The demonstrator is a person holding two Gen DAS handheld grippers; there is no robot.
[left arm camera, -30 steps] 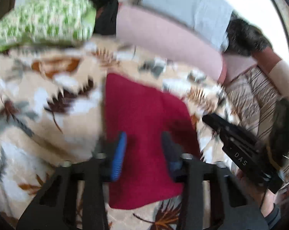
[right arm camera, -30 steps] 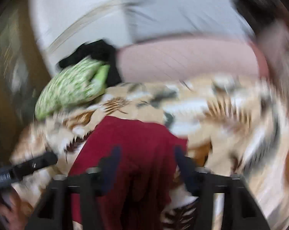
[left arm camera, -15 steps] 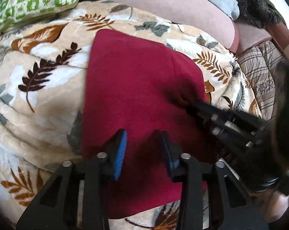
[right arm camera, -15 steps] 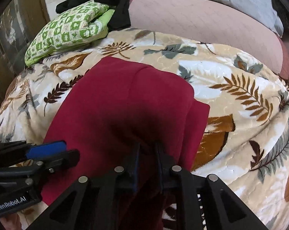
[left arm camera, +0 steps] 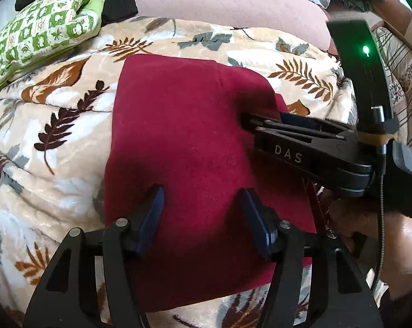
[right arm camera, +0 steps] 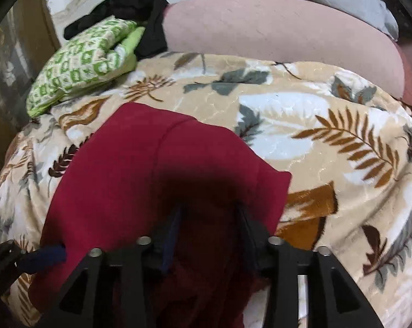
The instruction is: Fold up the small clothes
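Note:
A dark red garment (left arm camera: 184, 125) lies folded into a rough rectangle on a leaf-patterned blanket (left arm camera: 55, 164). My left gripper (left arm camera: 203, 207) hovers low over its near half. Its jaws are opening, the blue pads (left arm camera: 154, 213) stand apart, and nothing is pinched between them. My right gripper (left arm camera: 248, 121) comes in from the right, its tips at the garment's right edge. In the right wrist view the right gripper (right arm camera: 210, 216) has its jaws opening over a shaded fold of the red garment (right arm camera: 129, 169). Cloth lies between the fingers but is not gripped. The left gripper's blue pad (right arm camera: 44, 255) shows at the lower left.
A green-and-white patterned pillow (left arm camera: 41, 30) lies at the back left, with black clothing (right arm camera: 134, 2) behind it. A long pink cushion (right arm camera: 274, 32) runs along the back. A person's hand (left arm camera: 370, 232) holds the right gripper. The blanket (right arm camera: 329, 136) spreads to the right.
Both grippers sank closer to the red garment. The right gripper, pinched on a fold half a second ago, has let it go, and the left jaws have spread wider.

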